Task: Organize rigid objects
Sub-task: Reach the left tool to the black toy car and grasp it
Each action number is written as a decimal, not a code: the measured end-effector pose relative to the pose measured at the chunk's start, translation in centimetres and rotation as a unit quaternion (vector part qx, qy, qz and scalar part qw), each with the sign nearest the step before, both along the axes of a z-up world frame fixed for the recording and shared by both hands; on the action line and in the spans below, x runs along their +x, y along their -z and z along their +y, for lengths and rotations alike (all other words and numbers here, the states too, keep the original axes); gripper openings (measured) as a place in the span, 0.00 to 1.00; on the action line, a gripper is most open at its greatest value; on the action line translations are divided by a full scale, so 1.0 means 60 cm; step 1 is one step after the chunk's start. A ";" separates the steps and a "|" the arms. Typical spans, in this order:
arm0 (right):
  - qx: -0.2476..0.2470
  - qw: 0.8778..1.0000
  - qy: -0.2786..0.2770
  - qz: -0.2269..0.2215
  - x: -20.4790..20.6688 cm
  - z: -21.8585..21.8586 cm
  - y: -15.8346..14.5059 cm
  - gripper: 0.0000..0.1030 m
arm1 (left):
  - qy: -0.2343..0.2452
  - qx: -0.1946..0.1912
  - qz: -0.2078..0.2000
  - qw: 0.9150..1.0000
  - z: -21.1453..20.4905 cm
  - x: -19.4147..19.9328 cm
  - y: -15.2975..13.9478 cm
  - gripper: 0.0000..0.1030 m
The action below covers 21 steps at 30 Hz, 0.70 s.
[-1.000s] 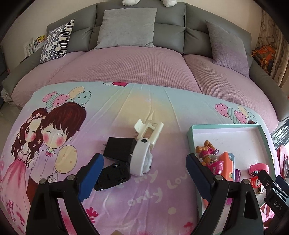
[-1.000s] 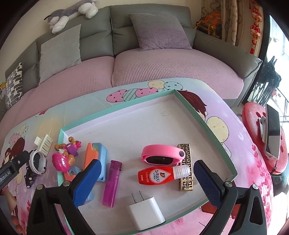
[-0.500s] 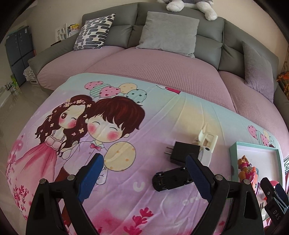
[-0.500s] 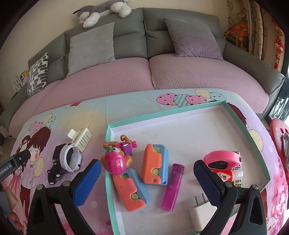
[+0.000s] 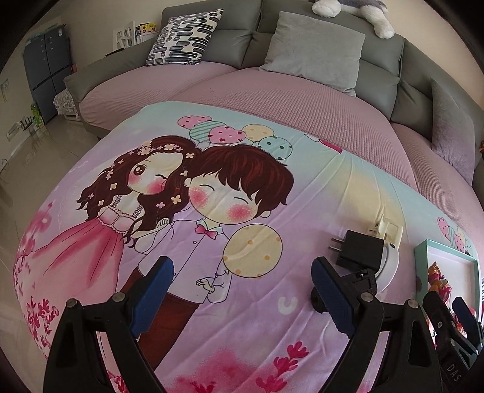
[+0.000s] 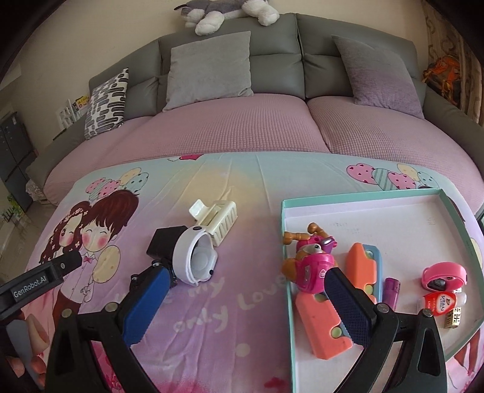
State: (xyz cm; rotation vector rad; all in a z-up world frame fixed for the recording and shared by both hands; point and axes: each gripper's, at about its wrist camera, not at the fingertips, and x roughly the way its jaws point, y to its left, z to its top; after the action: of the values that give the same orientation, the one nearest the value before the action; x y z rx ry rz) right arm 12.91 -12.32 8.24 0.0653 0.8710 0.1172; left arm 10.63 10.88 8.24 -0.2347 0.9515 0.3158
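While both claws, left (image 5: 239, 290) and right (image 6: 246, 302), gape empty, most toys already sit in tray (image 6: 282, 217) at right claw's right; charger (image 6: 165, 243), watch (image 6: 196, 261), clip (image 6: 216, 219) wait ahead-left.

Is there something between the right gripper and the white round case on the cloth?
Nothing visible blocks it. The right gripper is open above bare cloth, and the white round case lies just beyond its left finger, leaning against the black charger.

Grey sofa (image 6: 272, 69), cushions (image 6: 208, 66), perhaps plush dog (image 6: 230, 12)
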 end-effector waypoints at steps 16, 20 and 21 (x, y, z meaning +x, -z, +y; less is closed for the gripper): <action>0.005 0.999 0.039 -0.001 0.036 -0.034 -0.008 1.00 | 0.064 -0.078 0.018 0.995 -0.064 0.040 0.054 0.90; 0.013 0.999 0.048 -0.018 0.047 -0.043 -0.018 1.00 | 0.077 -0.091 0.026 0.993 -0.077 0.048 0.066 0.90; 0.014 0.999 0.049 -0.015 0.048 -0.044 -0.016 1.00 | 0.080 -0.094 0.027 0.992 -0.080 0.051 0.069 0.90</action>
State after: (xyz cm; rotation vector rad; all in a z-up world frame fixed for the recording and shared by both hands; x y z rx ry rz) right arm 15.77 -14.99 9.20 0.1317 0.8344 0.0379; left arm 13.67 6.10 4.12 -0.3223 1.0484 0.0856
